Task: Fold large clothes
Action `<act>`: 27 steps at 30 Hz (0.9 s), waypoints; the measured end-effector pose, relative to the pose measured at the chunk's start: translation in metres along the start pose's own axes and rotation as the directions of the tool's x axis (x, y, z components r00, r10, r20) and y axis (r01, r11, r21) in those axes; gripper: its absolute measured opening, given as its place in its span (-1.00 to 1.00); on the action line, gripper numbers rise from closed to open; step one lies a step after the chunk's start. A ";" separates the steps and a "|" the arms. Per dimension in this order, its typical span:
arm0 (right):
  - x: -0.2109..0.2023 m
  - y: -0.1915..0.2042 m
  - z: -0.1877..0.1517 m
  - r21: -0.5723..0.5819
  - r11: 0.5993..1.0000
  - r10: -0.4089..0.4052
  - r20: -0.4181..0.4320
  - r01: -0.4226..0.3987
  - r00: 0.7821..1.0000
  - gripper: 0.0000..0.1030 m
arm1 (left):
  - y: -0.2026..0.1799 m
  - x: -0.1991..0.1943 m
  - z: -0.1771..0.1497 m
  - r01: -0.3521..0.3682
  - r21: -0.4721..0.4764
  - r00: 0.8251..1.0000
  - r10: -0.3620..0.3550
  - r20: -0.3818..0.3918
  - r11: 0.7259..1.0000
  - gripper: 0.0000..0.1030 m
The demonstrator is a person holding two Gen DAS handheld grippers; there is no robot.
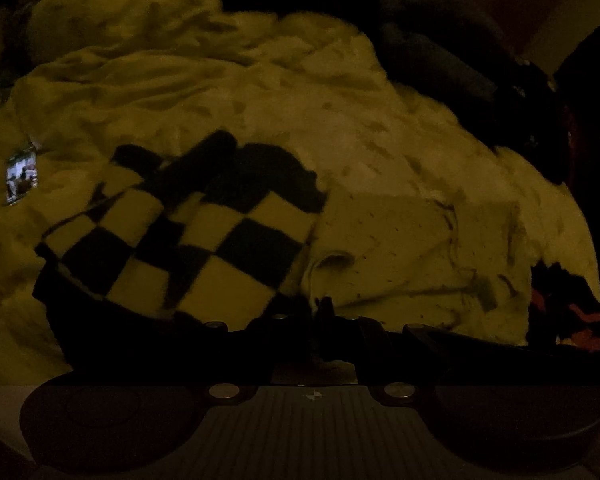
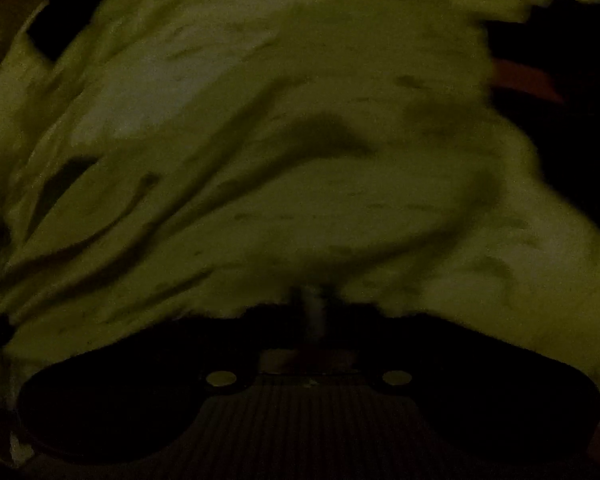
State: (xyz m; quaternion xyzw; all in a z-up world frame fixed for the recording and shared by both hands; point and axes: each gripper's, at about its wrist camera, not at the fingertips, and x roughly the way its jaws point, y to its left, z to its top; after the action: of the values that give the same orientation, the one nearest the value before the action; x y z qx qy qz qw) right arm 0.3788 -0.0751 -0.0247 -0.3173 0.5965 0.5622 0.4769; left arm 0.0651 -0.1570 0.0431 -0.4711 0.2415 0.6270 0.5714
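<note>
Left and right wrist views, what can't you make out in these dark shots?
- Left wrist view: where the checkered cloth ends, its lower edge lost in dark fabric over the left tool.
- Left wrist view: small bright object at left, too small to identify.
- Right wrist view: whether the right tool pinches the pale fabric; dim, blurred.
- Right wrist view: orange-red strip, cut by darkness.

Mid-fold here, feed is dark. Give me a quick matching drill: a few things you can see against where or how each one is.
Things:
1. checkered cloth
2. pale flat piece
3. small bright tag
4. right gripper

Descriptions:
a. far left in the left wrist view
b. shut, on the yellowish fabric
c. black and light squares
d. right of the checkered cloth

Pairs: 1-c, 2-d, 3-a, 4-b
</note>
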 end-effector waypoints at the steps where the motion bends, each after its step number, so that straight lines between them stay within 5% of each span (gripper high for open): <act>1: -0.013 -0.014 0.000 0.055 0.998 0.027 0.048 -0.030 0.998 -0.96 | 0.004 -0.001 0.001 -0.007 -0.009 1.000 0.007 0.002 1.000 -0.28; 5: -0.077 -0.068 0.003 0.104 0.995 -0.026 0.174 0.008 0.984 -0.97 | 0.021 -0.003 0.002 -0.009 -0.022 1.000 0.009 -0.012 1.000 -0.30; 10: -0.107 -0.095 -0.007 0.111 0.992 -0.080 0.147 0.064 0.986 -0.80 | 0.015 0.005 0.001 -0.006 -0.010 0.999 0.006 -0.041 1.000 -0.29; 12: -0.099 -0.076 -0.010 0.082 0.996 -0.051 0.142 0.039 0.989 -0.01 | 0.007 0.005 0.004 0.020 -0.013 0.999 -0.021 -0.044 1.000 -0.29; 14: -0.077 -0.034 -0.015 0.001 1.000 0.012 0.115 -0.012 0.993 0.55 | -0.003 0.002 0.006 0.031 0.033 0.999 -0.029 -0.041 0.999 -0.29; 15: -0.066 -0.018 -0.018 -0.035 0.999 0.044 0.095 -0.041 0.995 0.57 | -0.008 0.000 0.008 0.034 0.058 0.999 -0.032 -0.041 0.998 -0.29; 18: -0.019 0.037 -0.029 -0.161 0.984 0.080 0.020 -0.076 0.997 0.56 | -0.015 -0.004 0.009 0.047 0.069 0.998 -0.044 -0.041 0.997 -0.29; 22: 0.033 0.068 -0.036 -0.277 0.957 -0.101 -0.024 0.090 0.995 0.45 | -0.011 -0.006 0.009 0.049 0.037 0.998 -0.048 -0.048 0.998 -0.29; 24: 0.028 0.063 -0.039 -0.289 0.951 -0.112 0.019 0.113 0.994 -0.29 | -0.006 -0.008 0.008 0.043 0.029 0.998 -0.042 -0.036 0.999 -0.29; 26: 0.004 0.041 -0.035 -0.222 0.974 -0.038 0.040 0.046 0.998 -0.78 | 0.002 -0.009 0.008 0.031 0.017 0.999 -0.031 -0.032 0.999 -0.29; 27: -0.011 0.027 -0.032 -0.180 0.983 -0.016 0.050 0.025 0.999 -0.78 | 0.005 -0.011 0.008 0.021 0.010 0.999 -0.021 -0.028 1.000 -0.29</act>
State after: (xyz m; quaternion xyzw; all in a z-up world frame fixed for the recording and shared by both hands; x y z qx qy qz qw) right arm 0.3505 -0.1038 -0.0077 -0.3516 0.5280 0.6166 0.4662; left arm 0.0566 -0.1572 0.0547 -0.4794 0.2476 0.6131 0.5770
